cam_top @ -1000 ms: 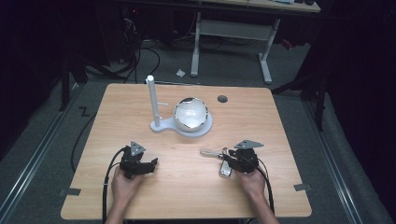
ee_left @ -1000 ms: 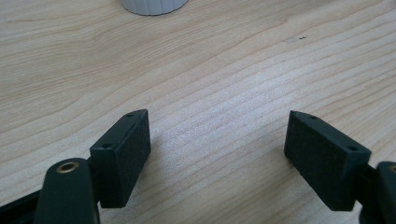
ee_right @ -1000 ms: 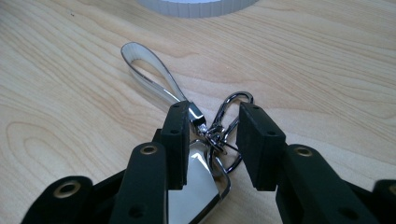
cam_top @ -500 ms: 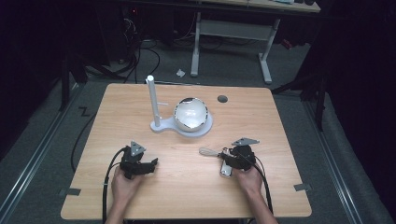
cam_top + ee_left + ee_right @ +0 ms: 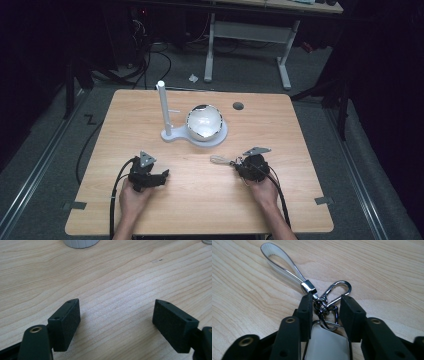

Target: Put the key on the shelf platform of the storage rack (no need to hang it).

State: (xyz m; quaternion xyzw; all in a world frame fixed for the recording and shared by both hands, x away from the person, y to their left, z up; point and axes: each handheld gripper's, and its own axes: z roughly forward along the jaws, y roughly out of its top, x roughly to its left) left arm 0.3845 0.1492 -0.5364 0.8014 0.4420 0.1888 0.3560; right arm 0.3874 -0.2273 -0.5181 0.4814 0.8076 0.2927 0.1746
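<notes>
Half the keychain point(image 5: 322, 305) between right claw point(image 5: 327, 315) jaws

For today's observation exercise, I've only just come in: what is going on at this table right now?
A person sits at a wooden table with a gripper in each hand. The right gripper has just been closing its jaws around a keychain with a white strap loop and metal clasp, which lies on the table between them. The left gripper rests open with nothing between its jaws. Further back stands a white stand with a post and a bowl.
</notes>
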